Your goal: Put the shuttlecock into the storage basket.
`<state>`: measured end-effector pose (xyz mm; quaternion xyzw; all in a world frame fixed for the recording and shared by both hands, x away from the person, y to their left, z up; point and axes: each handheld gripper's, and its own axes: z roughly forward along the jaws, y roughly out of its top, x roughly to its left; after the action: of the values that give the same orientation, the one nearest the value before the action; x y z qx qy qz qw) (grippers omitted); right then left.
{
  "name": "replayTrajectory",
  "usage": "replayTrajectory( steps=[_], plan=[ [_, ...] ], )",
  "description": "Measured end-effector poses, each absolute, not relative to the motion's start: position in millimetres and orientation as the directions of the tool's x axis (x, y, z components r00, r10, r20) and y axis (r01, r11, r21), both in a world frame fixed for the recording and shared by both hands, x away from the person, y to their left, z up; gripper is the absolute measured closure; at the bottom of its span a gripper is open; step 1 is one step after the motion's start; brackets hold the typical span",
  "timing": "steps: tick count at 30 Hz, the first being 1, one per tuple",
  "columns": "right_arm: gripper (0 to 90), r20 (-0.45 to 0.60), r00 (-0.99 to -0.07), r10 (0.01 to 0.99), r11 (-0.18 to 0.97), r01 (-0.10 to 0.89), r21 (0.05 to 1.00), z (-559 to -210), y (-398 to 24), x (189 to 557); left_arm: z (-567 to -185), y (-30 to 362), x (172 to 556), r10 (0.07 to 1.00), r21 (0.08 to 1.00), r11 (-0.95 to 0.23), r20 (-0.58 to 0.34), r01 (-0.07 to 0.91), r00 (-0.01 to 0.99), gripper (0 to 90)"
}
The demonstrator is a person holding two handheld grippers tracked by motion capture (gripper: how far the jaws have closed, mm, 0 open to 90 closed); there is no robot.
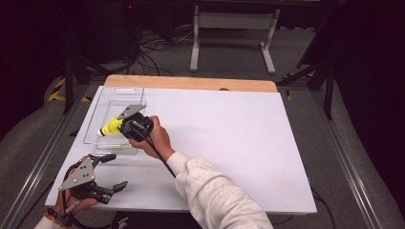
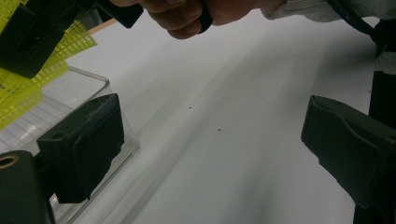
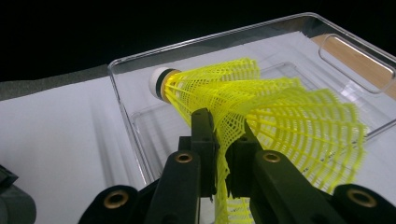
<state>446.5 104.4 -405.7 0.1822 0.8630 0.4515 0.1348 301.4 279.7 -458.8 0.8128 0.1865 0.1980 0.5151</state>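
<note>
Black left gripper (image 1: 109,172) with a grey three-cornered plate on top, blocky black fingers (image 2: 84,144). Black right gripper (image 3: 223,140), brass-coloured rivets, thin black cable (image 1: 162,160). Light grey knitted sleeve (image 1: 215,195) on the right arm.

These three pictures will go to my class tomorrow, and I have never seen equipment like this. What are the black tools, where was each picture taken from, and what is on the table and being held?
A person sits at a table with a hand-held gripper in each hand; each has two black fingers that pinch like tongs.

The high view looks down from above the person's side. The other two come from small cameras riding on the grippers, looking along their fingers.

On the white table stands a clear plastic tray, near its left edge.

The right gripper is shut on the mesh skirt of a yellow shuttlecock and holds it over the tray, cork end pointing away from the hand. From above, the same shuttlecock shows at the tray.

The left gripper waits near the front left corner of the table, fingers wide apart, holding nothing.
</note>
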Motion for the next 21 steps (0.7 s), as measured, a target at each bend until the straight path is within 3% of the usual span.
replayTrajectory(
  steps=[21],
  plan=[
    [84.1, -0.071, -0.913, 0.403, 0.605, 0.207, 0.769, -424, 129, 455, -460, 281, 302, 0.505, 0.909, -0.404, 0.131, 0.100, 0.853, 7.4]
  ],
)
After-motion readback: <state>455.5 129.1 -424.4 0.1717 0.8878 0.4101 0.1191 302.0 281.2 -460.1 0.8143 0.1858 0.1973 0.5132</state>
